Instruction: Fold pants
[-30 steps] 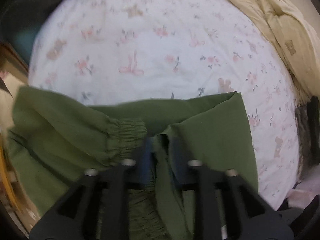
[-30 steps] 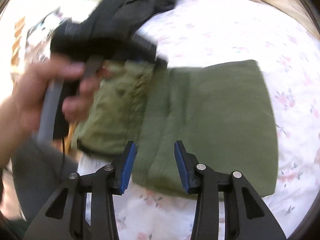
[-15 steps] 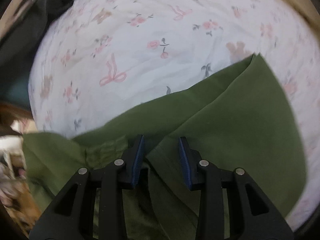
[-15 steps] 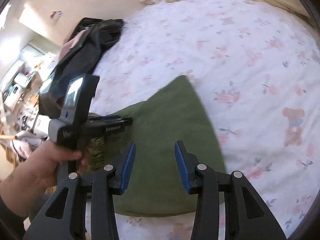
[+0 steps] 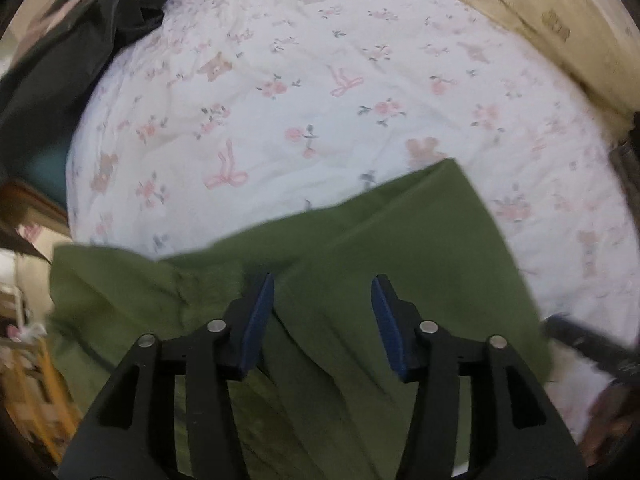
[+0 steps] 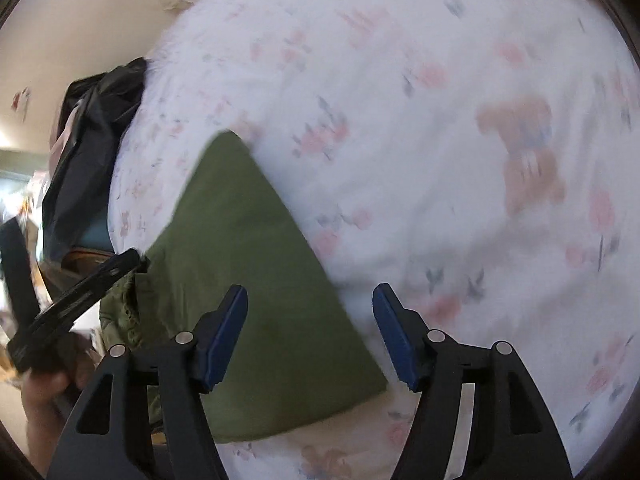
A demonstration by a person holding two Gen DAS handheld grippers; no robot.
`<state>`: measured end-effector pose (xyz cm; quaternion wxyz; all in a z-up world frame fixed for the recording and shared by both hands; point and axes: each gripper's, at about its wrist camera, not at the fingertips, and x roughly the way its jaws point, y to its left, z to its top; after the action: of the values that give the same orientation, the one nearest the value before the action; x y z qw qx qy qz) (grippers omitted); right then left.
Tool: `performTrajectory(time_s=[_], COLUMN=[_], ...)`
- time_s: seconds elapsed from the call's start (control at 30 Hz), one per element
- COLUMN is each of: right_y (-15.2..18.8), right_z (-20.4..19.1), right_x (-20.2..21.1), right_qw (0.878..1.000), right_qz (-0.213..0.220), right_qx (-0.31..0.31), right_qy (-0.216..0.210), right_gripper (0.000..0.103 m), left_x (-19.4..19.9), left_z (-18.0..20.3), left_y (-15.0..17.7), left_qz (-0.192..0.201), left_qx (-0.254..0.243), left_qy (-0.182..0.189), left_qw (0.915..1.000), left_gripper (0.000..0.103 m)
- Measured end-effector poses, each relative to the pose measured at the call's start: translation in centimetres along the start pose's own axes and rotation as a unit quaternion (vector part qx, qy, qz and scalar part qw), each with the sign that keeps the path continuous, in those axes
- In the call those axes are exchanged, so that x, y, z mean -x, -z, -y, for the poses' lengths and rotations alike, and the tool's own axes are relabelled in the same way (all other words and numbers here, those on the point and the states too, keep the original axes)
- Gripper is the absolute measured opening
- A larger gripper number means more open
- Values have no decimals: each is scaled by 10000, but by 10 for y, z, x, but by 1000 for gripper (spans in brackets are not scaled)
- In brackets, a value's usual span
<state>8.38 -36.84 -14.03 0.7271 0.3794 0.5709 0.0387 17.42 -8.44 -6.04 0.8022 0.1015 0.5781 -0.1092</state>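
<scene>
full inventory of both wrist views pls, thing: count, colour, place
pants: 1, olive green, folded flat on the sheet, under both grippers
sheet: 1, white with pink bows, flowers and bears, covers the bed
blanket: 1, cream, bunched along the far right edge of the bed
dark fabric: 1 heap, black, far left edge of the bed
left gripper: 1, black with blue pads, open above the pants, jaws just been opening, nothing between them
right gripper: 1, black with blue pads, open over the pants' right edge, jaws just been opening, nothing gripped
hand: 1, holding the left gripper's handle, lower left of the right view
</scene>
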Motion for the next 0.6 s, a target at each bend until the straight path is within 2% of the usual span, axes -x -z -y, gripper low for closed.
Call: performTrajectory(time_s=[0.07,0.17,0.23,0.27,0.3,0.4,0.43,0.53,0.6], right_y=[9,23,31,33,35,43,47,63,73], right_z=[3,14,12,5,-2,-41,-54,-86,-104], right_x=[-4,-8,-15,-12,-6,25,32,45,46], right_qw=[9999,9996,9991,9994,9992,9898,9846,9662,9544], right_qz=[-106,-156,-260,-155,-27,522,604,760,768], right_qx=[-13,-207,-171,39,223,1113,1418,2236,2692], right_qy=[-15,-104,-287,-306,-336,-715,-829,-1037,-1034], right_gripper=[67,67,41,12,8,7,7,7,5], left_x=[1,2,2,1,0,-1,0,3,3], left_z=[5,19,33,38,43,51,54,70,75], left_y=[-2,-16,-27,-33,-38,-50,-54,-66,-74], left_qz=[-124,-224,-276,-343,-423,-629,-676,-791,-850], left_qx=[190,320,346,383,429,496,427,-28,-31], left_qy=[295,602,739,846,924,1009,945,947,887], left_qw=[9993,9974,9963,9951,9939,9917,9923,9924,9924], left_gripper=[53,54,54,54,54,54,55,68,70])
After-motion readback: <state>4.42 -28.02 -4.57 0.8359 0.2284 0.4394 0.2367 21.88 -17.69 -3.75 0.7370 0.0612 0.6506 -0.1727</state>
